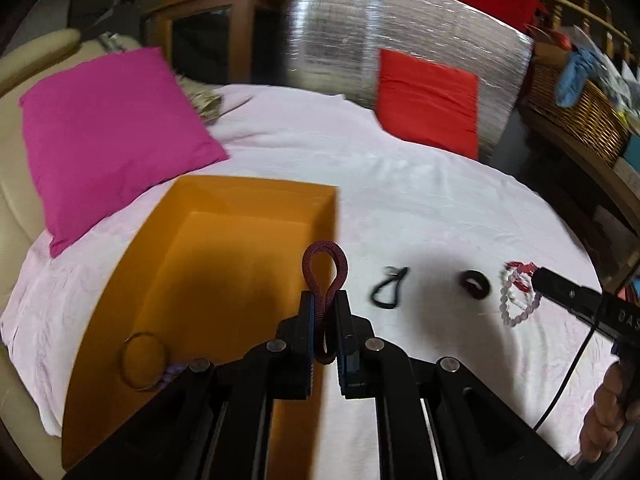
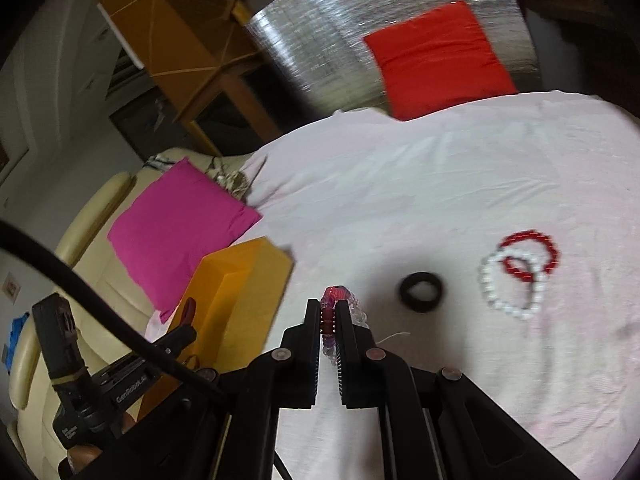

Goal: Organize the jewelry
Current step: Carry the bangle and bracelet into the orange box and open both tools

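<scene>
My left gripper (image 1: 325, 300) is shut on a dark red braided bracelet (image 1: 325, 266) and holds it at the right rim of an open orange box (image 1: 224, 248). A thin ring bracelet (image 1: 142, 360) and purple beads lie inside the box. My right gripper (image 2: 328, 307) is shut on a pink and clear beaded bracelet (image 2: 334, 294) above the white cloth, right of the orange box (image 2: 240, 292). On the cloth lie a black loop (image 1: 390, 287), a black ring (image 2: 419, 291), and a white bead bracelet (image 2: 508, 284) overlapping a red bead bracelet (image 2: 532, 252).
A pink cushion (image 1: 108, 136) lies behind the box on a cream sofa. A red cushion (image 1: 428, 100) leans on a silver foil panel (image 1: 360, 28) at the back. A wicker basket (image 1: 576, 108) stands at the far right. The white cloth (image 1: 420, 208) covers the surface.
</scene>
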The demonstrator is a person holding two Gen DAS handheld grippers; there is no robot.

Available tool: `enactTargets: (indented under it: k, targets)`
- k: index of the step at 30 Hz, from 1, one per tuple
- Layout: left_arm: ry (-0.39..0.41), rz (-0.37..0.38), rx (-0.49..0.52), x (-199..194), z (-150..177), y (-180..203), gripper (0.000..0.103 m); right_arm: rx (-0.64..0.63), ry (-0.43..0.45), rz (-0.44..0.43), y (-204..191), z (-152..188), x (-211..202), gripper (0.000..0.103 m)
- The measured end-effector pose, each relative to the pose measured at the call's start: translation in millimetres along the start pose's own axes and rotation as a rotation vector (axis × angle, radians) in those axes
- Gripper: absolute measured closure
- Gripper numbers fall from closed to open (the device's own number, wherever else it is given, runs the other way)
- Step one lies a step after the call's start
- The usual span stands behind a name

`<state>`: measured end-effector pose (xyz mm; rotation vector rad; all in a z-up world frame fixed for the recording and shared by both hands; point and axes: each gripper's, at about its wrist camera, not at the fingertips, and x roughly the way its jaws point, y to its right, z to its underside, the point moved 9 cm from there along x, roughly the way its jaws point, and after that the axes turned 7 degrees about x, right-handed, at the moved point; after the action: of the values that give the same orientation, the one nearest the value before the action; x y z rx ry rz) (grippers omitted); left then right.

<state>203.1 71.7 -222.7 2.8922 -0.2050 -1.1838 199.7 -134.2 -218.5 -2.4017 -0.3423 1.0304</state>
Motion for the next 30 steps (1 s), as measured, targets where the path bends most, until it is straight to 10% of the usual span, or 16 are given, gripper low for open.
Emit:
enactTargets:
  k: [13,25,30]
  targets:
    - [-0.104,-0.118,-0.131,32.6,6.2,-77.4,0.093,-0.122,-0.11,-0.099,-117.2,4.0,88.2,0.095]
    - [-0.245,-0.158,-0.166,71.4,28.8,-110.2,0.091,-0.15,-0.212,-0.035,-135.0,15.6,168.5,0.092]
    - [-0.248,-0.215,-0.148,68.7,26.5,-113.8,0.059,-0.108,-0.233,-0.052,-132.4,11.6,176.5,0.082]
